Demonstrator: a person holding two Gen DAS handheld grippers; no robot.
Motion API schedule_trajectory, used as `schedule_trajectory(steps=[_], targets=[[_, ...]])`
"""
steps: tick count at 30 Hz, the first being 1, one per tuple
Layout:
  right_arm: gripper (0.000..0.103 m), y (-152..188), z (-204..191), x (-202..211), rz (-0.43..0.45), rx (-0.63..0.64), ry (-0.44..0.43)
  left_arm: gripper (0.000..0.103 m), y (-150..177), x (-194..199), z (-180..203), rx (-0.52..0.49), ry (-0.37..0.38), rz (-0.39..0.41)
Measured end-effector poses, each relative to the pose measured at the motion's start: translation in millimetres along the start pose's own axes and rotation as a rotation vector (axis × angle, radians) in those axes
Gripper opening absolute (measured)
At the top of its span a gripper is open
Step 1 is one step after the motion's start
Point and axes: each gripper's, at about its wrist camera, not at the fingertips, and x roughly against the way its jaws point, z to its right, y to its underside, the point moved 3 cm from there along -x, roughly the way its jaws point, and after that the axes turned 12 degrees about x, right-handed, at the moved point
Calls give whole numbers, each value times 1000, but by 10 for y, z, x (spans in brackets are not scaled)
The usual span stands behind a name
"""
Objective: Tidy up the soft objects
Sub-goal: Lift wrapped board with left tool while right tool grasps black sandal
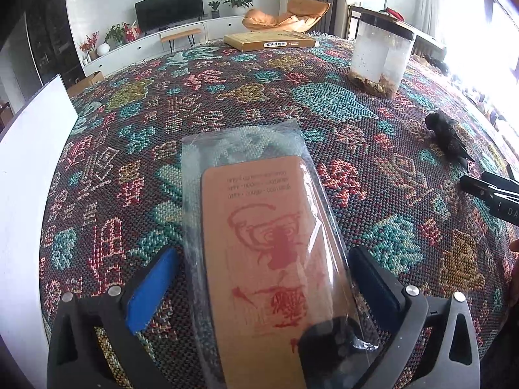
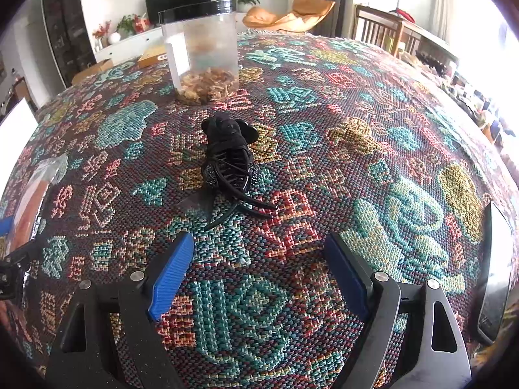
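Between the left jaws: an orange card in a clear plastic sleeve (image 1: 266, 243) is lying flat on the patterned woven cloth (image 1: 227, 103), its near end running under the camera.
Left gripper (image 1: 262, 278): it is standing wide open, pads apart from the sleeve on both sides and gripping nothing.
Black soft bundle (image 2: 228, 159): a dark fabric piece with a claw clip is sitting on the cloth ahead of the right gripper (image 2: 256, 269), well apart from the card.
Right gripper: its jaws are gaping wide over bare cloth, holding nothing; the bundle is lying beyond the fingertips.
Clear jar (image 2: 202, 52): it is standing upright behind the bundle, black lid on, with dried scraps at the bottom.
Farther out: a flat tan box (image 1: 271, 40) is resting near the far edge, and a white board (image 1: 35, 149) is leaning at the left.
Step in hand: judging by the open jaws, the sleeve looks set down and the bundle is waiting.
Next move: the right gripper probably needs to be reaching forward, centring on the fabric rather than the clip's prongs, then closing gently.
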Motion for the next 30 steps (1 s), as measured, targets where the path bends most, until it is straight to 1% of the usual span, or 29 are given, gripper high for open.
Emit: schedule_trajectory(steps=[30], targets=[[85,2,10,2,1,-2,-3,103,0,-15,-3,1,1,2]])
